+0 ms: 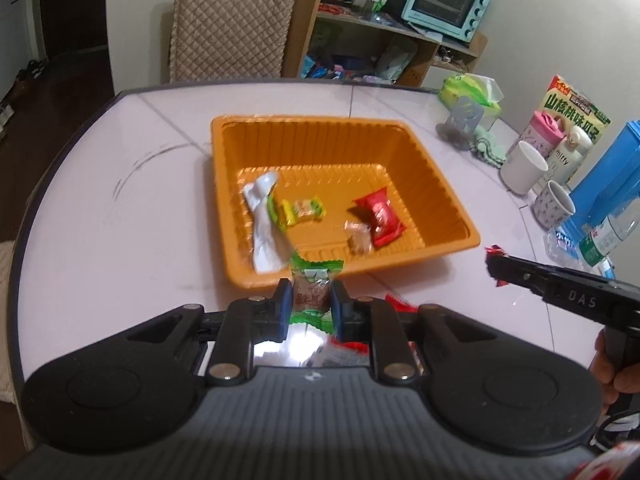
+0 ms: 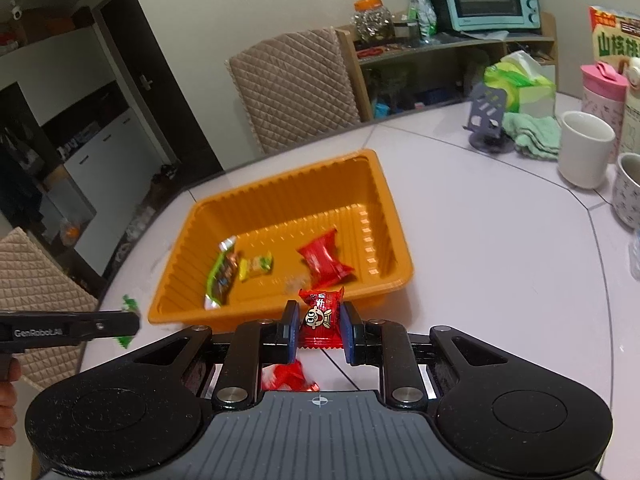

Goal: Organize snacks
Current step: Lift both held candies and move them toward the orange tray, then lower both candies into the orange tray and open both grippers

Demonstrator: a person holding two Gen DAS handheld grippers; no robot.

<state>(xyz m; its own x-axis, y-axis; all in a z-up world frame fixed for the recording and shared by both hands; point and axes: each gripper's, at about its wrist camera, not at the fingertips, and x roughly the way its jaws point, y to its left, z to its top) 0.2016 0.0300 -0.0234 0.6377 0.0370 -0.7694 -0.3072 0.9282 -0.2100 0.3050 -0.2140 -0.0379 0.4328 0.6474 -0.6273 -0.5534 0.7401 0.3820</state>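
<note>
An orange plastic tray (image 1: 432, 168) (image 2: 384, 188) sits on the white table and holds several wrapped snacks: a long white-and-green pack (image 1: 264, 220), a small yellow candy (image 1: 303, 210) (image 2: 256, 266), a red pack (image 1: 380, 216) (image 2: 324, 260) and a small clear-wrapped sweet (image 1: 360, 238). My left gripper (image 1: 311, 300) is shut on a green-and-brown snack packet (image 1: 314, 286), held just short of the tray's near rim. My right gripper (image 2: 320, 320) is shut on a red candy packet (image 2: 320, 314), also in front of the near rim. Each gripper shows at the edge of the other's view.
More red and green wrappers (image 2: 288, 376) (image 1: 344, 350) lie on the table under the grippers. Mugs (image 2: 584, 152), a pink bottle (image 2: 602, 84), a tissue pack (image 1: 474, 92), a phone stand (image 1: 460, 120) and a blue box (image 1: 612, 176) crowd the right side. A padded chair (image 1: 232, 20) stands behind.
</note>
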